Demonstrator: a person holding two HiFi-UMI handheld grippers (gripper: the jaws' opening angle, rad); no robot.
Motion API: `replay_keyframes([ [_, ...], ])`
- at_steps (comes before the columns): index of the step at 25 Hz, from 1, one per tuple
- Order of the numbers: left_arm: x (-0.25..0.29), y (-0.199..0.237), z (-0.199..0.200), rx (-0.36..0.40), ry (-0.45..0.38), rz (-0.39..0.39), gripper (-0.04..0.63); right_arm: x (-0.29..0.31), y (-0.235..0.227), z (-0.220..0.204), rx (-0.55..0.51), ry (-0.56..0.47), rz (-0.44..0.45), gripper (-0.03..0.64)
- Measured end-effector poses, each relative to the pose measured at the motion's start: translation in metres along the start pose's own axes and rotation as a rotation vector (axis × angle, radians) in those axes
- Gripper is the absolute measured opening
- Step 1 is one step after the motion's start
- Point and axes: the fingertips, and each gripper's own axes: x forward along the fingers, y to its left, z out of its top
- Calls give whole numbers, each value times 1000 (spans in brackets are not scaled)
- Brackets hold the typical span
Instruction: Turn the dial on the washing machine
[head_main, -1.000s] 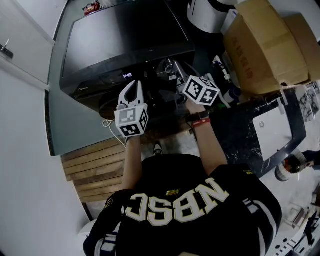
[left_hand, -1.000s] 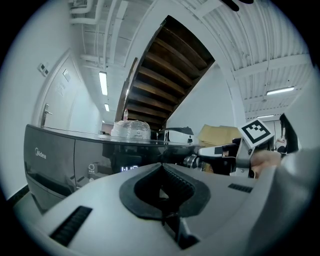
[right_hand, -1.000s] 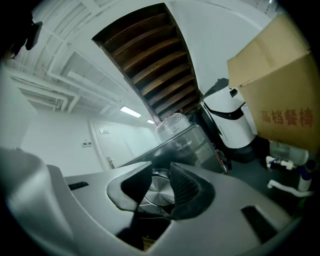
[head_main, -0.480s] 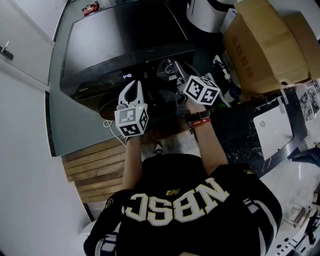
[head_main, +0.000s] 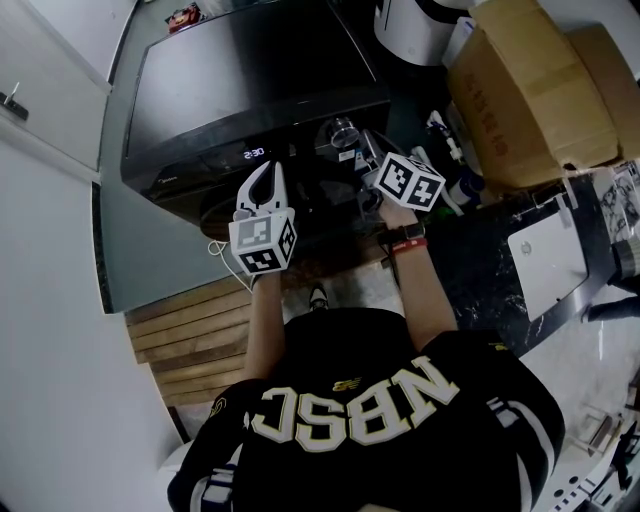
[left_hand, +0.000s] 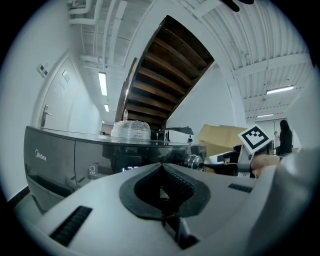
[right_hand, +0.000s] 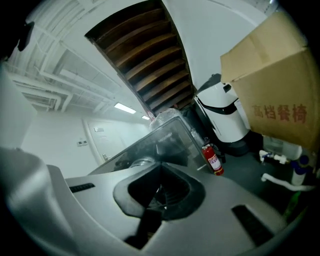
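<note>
Washing machine front panel reads "Midea"; its display shows 2:30 in the head view. Cardboard box carries red print 高档餐椅. The person's black jersey has "NBSC" in big pale letters, seen upside down from above.

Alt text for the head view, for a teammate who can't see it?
From above, a person in a black jersey holds two grippers at the front of a dark washing machine, the right gripper close to its silver dial. The left gripper, jaws together, points at the lit display; a cardboard box sits at right.
</note>
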Motion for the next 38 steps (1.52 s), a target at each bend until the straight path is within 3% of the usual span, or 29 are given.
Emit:
replay_keyframes([
  [12,0,6,3,-10,-11,15,14,1,2,4,-12,-3,4,6],
  [14,-1,8,6,-8,-16,20,14,-2,6,8,-52,-10,4,6],
  [21,-11,10,21,16,-49,43,14,-23,45,27,-373,-64,8,10],
  [24,-19,7,27,27,-70,54,14,-33,57,25,-464,-72,14,26],
  [38,-58,-29,23,64,-83,77,14,-85,69,-2,-517,-48,62,8],
])
